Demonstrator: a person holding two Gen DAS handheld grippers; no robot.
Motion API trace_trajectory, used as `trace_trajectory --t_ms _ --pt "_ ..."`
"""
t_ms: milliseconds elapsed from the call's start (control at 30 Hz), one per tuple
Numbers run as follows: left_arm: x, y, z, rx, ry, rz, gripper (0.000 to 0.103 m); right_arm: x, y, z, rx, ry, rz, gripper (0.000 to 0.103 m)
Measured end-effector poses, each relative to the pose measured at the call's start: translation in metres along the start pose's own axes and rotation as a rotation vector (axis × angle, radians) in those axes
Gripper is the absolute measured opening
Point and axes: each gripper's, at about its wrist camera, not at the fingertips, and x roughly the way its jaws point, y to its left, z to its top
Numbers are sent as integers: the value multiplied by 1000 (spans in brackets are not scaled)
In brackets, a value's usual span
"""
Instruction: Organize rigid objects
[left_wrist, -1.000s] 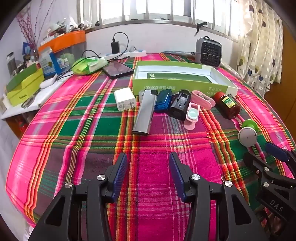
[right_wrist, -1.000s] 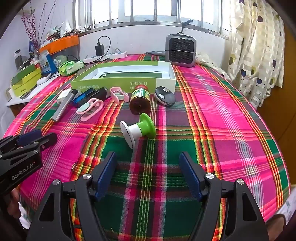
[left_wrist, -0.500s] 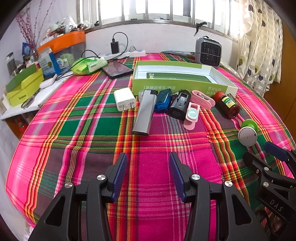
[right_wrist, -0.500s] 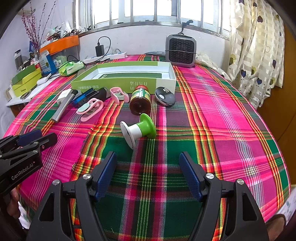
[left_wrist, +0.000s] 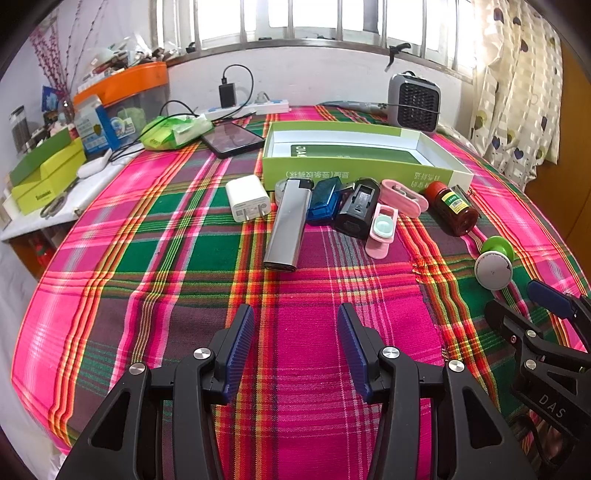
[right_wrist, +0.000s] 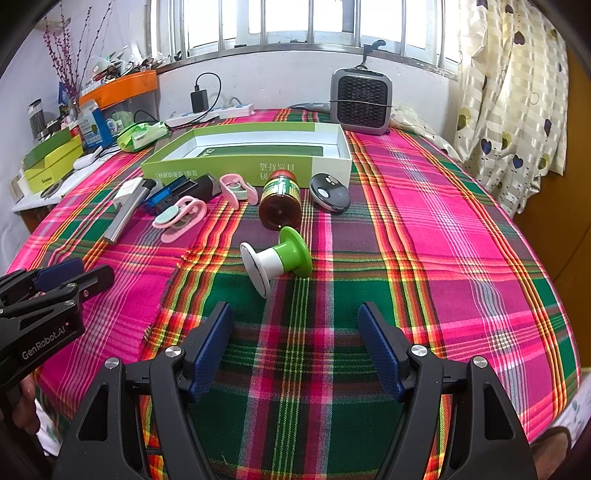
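Green-white spool (right_wrist: 276, 259) lies before empty hand-held gripper (right_wrist: 295, 345).

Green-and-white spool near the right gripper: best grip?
Grip the white waist of the spool, between the green flange and white disc. It lies on its side, so come from above with the open right gripper, fingers across the axis.

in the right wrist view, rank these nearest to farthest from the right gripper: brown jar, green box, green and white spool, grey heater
From the right gripper:
1. Green and white spool, lying on its side just ahead of the fingers.
2. Brown jar, on its side behind the spool.
3. Green box, open, behind the jar and stretching left.
4. Grey heater, at the far edge by the window wall, slightly right.
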Motion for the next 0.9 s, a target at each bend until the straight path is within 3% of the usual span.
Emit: trace_trajectory --t_ms 433,700,900 --pt "1 -1 2 21 6 -19 46 -3 -1 -1 -5 0 6 70" --pt "7 11 10 51 27 -79 46 7 -3 9 -32 11 41 70" --pt "16 26 21 11 39 -173 46 17 -6 20 -53 28 60 70"
